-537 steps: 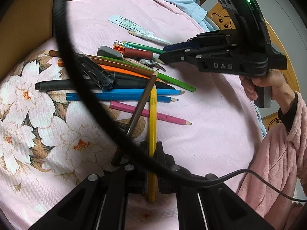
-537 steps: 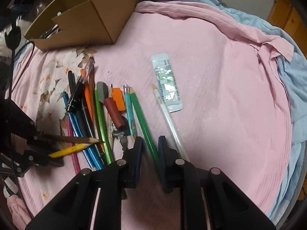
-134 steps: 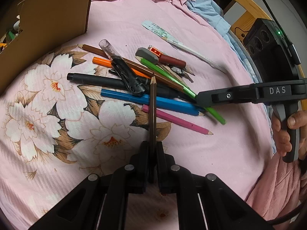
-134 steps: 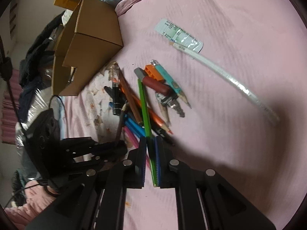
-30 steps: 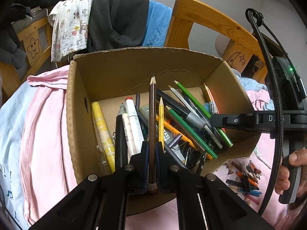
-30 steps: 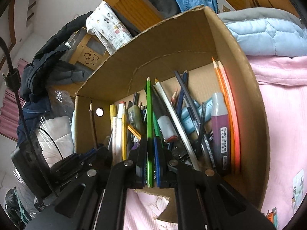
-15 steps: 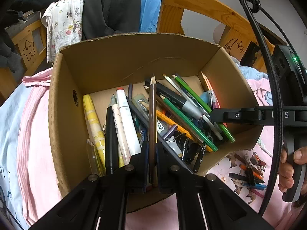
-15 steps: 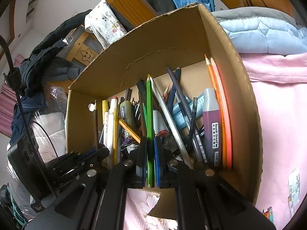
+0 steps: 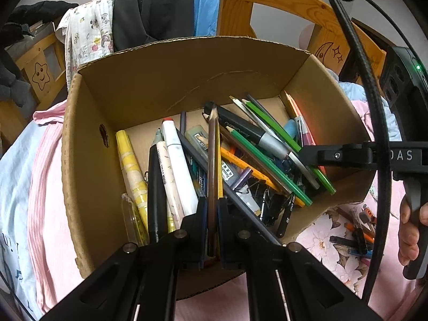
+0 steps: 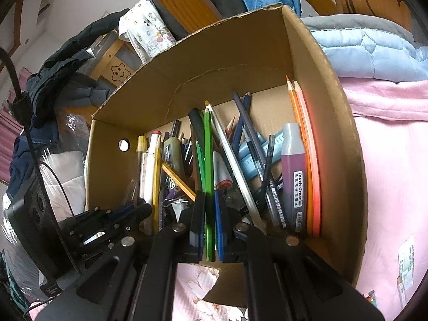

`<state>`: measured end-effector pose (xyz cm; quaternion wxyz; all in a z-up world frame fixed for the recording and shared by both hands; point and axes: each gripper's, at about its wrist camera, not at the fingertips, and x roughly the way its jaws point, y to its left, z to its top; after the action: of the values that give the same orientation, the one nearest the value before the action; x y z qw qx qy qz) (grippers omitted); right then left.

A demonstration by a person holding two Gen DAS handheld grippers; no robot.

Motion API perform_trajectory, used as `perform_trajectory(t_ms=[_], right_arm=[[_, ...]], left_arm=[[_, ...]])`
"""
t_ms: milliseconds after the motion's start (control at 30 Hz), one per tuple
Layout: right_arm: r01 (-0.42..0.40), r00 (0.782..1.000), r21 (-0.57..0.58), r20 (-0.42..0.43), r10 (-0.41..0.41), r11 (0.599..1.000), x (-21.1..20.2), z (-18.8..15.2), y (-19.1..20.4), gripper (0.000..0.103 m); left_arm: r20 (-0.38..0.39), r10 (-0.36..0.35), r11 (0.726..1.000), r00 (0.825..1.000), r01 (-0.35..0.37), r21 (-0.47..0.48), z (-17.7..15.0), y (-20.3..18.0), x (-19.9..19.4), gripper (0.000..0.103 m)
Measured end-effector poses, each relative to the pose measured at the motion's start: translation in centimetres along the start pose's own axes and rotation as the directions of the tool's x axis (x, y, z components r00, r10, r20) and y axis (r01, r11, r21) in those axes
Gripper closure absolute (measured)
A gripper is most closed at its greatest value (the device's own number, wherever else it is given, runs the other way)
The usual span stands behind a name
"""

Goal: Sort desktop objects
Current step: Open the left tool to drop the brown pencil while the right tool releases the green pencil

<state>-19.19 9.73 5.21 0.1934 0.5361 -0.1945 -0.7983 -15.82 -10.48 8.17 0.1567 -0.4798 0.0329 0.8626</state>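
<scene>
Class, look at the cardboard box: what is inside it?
The cardboard box holds a loose heap of pencils, pens, markers, a purple highlighter and black binder clips. Whatever lies beneath the heap is covered.

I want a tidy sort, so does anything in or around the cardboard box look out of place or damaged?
Several pens and pencils lie outside the brown cardboard box, unsorted on the floral cloth beside it. The box's near wall has a ragged torn notch, visible in the right wrist view. Inside, items are heaped crisscross rather than aligned.
</scene>
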Motion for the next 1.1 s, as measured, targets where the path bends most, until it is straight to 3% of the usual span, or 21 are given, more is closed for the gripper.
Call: perform_trajectory(t_ms=[433,667,767,867,1033,1100], right_arm=[[0.031,0.999,-0.014,-0.022,-0.031,0.999,0.6,-0.1,0.1,0.095],[0.002,1.000,0.006,-0.008,-0.002,1.000,0.4,-0.2,-0.1,0.095],[-0.043,0.999,0.037,0.030,0.042,0.998,-0.9,-0.4,-0.2,0.094],[-0.108,0.992,0.017,0.071,0.107,0.994,-3.4,-1.6,0.5,0.089],[-0.114,0.988,-0.074,0.093,0.121,0.991,-8.2,-5.5,1.4,0.072],[-0.109,0.990,-0.079,0.083,0.115,0.991,-9.9,-7.7,1.1,0.067]], left_arm=[[0.006,0.000,1.000,1.000,0.000,0.005,0.0,-0.5,0.1,0.095],[0.013,-0.006,1.000,1.000,0.006,0.004,-0.2,-0.8,0.0,0.094],[0.016,-0.024,1.000,1.000,0.024,-0.018,-0.3,-0.7,-0.3,0.087],[0.028,0.002,0.999,1.000,-0.001,-0.032,-0.3,-0.8,-1.3,0.076],[0.083,0.030,1.000,0.996,-0.029,-0.012,-0.2,-2.3,-4.2,0.069],[0.104,0.038,0.999,0.994,-0.039,0.006,-0.1,-3.4,-5.3,0.059]])
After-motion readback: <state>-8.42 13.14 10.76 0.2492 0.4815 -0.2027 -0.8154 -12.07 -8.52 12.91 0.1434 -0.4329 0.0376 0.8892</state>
